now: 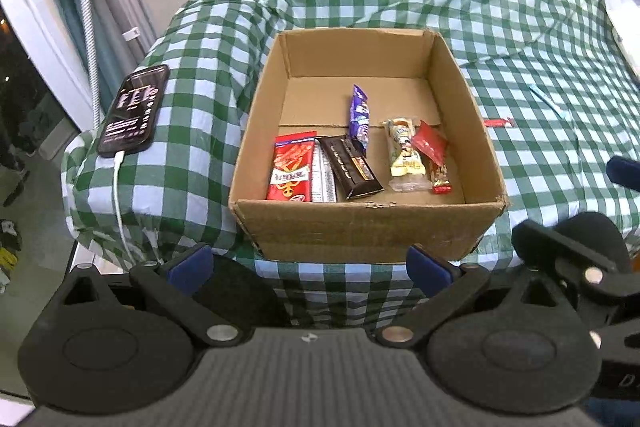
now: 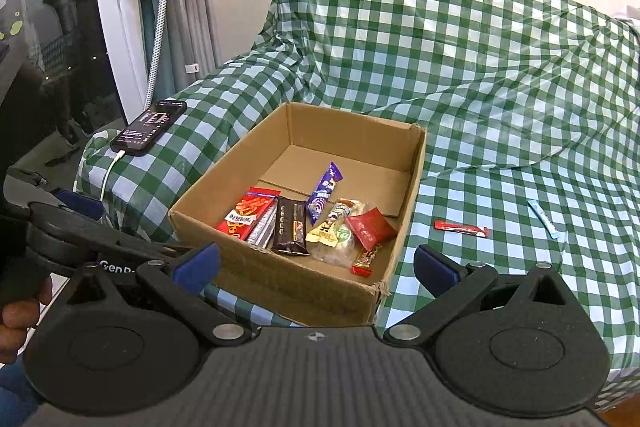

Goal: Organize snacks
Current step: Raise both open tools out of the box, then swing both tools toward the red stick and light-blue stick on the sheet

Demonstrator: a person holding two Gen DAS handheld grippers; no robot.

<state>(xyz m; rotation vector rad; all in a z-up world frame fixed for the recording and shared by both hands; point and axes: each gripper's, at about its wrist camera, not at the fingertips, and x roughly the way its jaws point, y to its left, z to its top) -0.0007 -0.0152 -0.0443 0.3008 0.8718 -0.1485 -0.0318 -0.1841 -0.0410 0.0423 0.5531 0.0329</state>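
A phone (image 2: 149, 126) lies on its cable (image 2: 109, 173) left of the box (image 2: 280, 283), at the cloth's edge; a careless left gripper (image 1: 310, 263), jaws spread and empty, could snag the cable and drag it off. Inside the box, about 6 snacks (image 2: 308, 227) crowd the near end. To the right, 2 strays remain on the checked cloth (image 2: 500, 87): a red stick (image 2: 462, 228) and a blue stick (image 2: 543, 219). The right gripper (image 2: 316, 263), jaws also released and empty, may pinch loose cloth with these thin, flat packets, or let them slip.
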